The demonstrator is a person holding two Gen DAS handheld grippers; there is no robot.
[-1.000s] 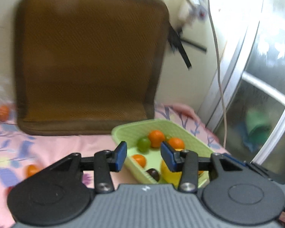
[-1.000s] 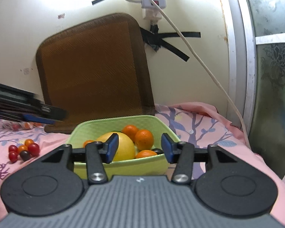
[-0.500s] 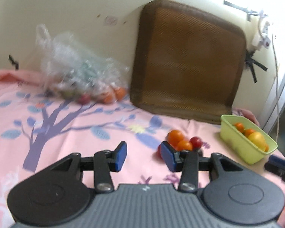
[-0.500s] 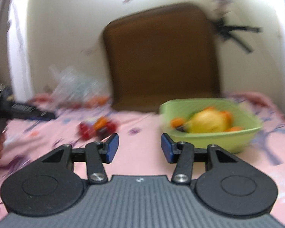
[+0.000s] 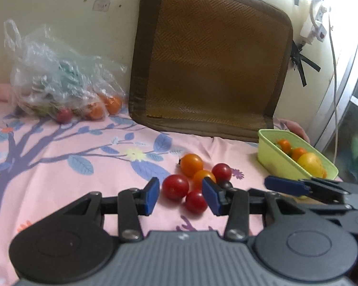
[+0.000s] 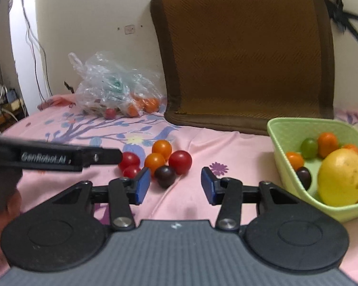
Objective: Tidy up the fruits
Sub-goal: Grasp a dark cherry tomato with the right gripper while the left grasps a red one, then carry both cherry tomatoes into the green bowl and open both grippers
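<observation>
On the pink sheet (image 6: 238, 147), starting at our far left, a clear bag (image 6: 112, 85) of fruit sits against the wall, beside a brown cushion (image 6: 245, 54) propped upright. Nearer to us, a cluster of small tomatoes (image 6: 155, 162) lies loose on the sheet: red, orange and one dark one. Our left gripper (image 5: 180, 196) is held wide open and empty, just short of the cluster, with a red tomato (image 5: 175, 186) and a second red one (image 5: 195, 201) showing in the gap between its blue pads. Our right gripper (image 6: 175, 186) is also wide open with nothing in it; the dark tomato (image 6: 165, 176) lies just ahead of its left pad, and the rest of the cluster sits slightly left of its centre line. To the right, well apart from the cluster, a green basket (image 6: 288, 128) holds a large yellow fruit (image 6: 341, 177), several orange ones, a green one and a dark one.
</observation>
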